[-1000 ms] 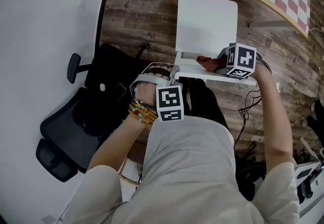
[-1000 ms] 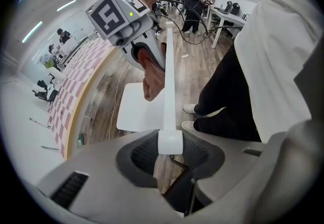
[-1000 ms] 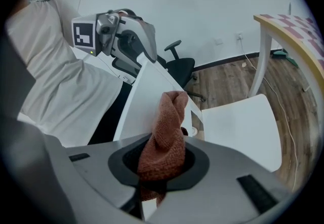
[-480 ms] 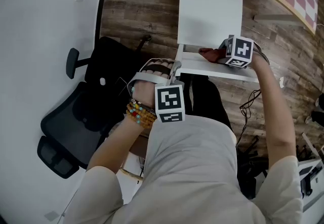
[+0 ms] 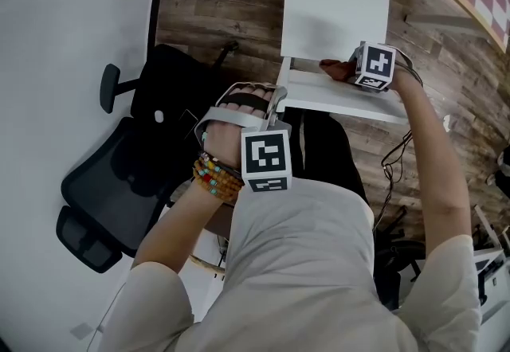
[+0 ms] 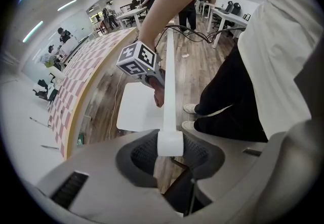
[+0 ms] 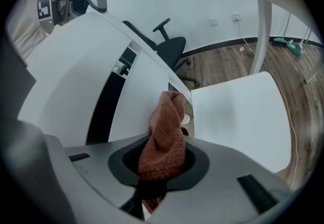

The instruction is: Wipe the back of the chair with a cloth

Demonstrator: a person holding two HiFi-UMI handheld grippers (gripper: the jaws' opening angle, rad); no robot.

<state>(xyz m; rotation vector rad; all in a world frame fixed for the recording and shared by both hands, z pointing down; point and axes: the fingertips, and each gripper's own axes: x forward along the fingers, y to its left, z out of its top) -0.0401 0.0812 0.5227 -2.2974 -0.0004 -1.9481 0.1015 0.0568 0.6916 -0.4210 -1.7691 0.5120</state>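
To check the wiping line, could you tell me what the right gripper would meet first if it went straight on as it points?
Most likely the chair back: the cloth held in the right gripper looks pressed against its face, just above the gap to the seat. Depth there is unclear.

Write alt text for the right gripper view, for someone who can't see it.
The right gripper is shut on a bunched reddish-brown cloth, held beside a white chair's backrest. The chair's white seat lies to the right, and a black office chair stands behind on the wood floor.
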